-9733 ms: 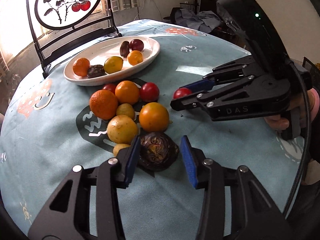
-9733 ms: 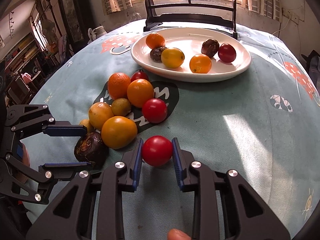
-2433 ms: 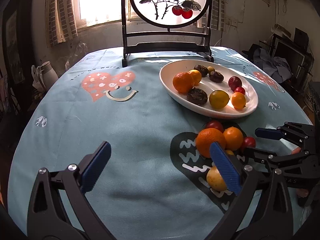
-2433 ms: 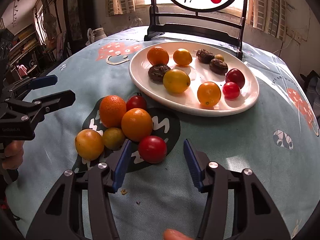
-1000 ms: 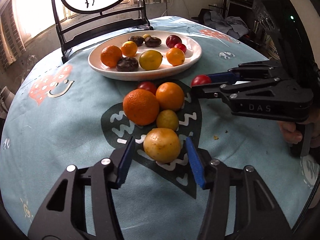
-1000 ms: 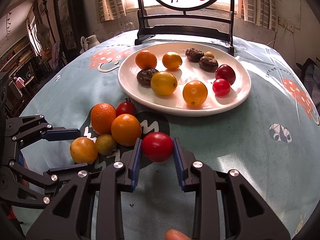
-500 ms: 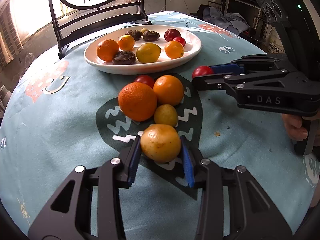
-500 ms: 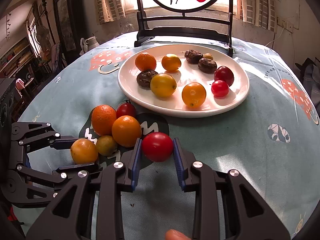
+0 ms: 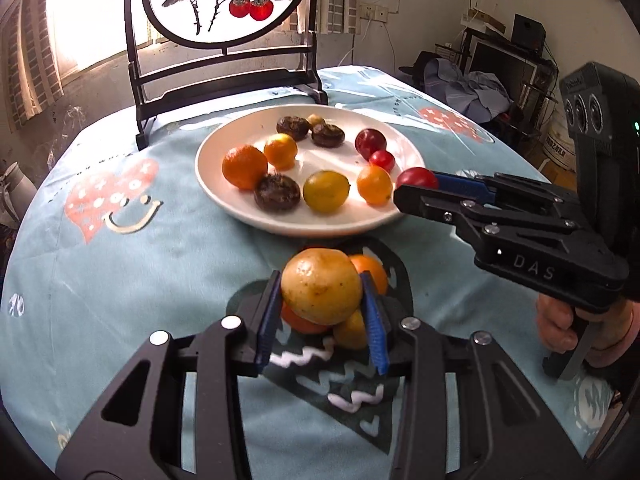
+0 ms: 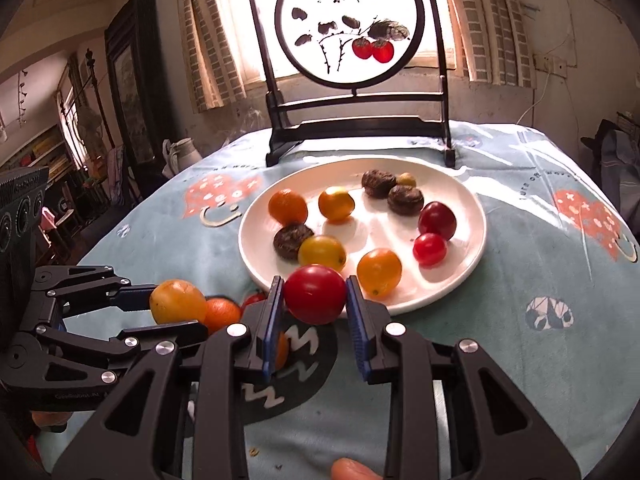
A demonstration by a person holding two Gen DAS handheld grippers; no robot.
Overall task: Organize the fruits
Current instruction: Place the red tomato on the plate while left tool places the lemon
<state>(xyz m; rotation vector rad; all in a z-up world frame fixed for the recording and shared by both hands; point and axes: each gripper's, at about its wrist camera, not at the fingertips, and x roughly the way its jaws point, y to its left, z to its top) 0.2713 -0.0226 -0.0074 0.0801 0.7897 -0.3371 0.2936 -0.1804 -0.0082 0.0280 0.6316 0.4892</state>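
Note:
My left gripper (image 9: 322,314) is shut on a yellow-orange fruit (image 9: 321,286) and holds it above the loose fruit pile (image 9: 370,270) on the tablecloth. It also shows in the right wrist view (image 10: 178,300). My right gripper (image 10: 314,312) is shut on a red tomato (image 10: 315,294), lifted at the near rim of the white plate (image 10: 464,280). In the left wrist view the tomato (image 9: 416,178) sits at the plate's right rim (image 9: 320,228). The plate holds several oranges, yellow, dark and red fruits.
A black-framed round painted screen (image 10: 348,24) stands behind the plate. The table is round, with a light blue patterned cloth (image 9: 120,260) and a dark patch (image 10: 304,380) under the pile. Room clutter lies beyond the table edges.
Both grippers have lifted their fruit off the cloth and moved toward the plate. The left jaws closed on the yellow-orange fruit about half a second ago.

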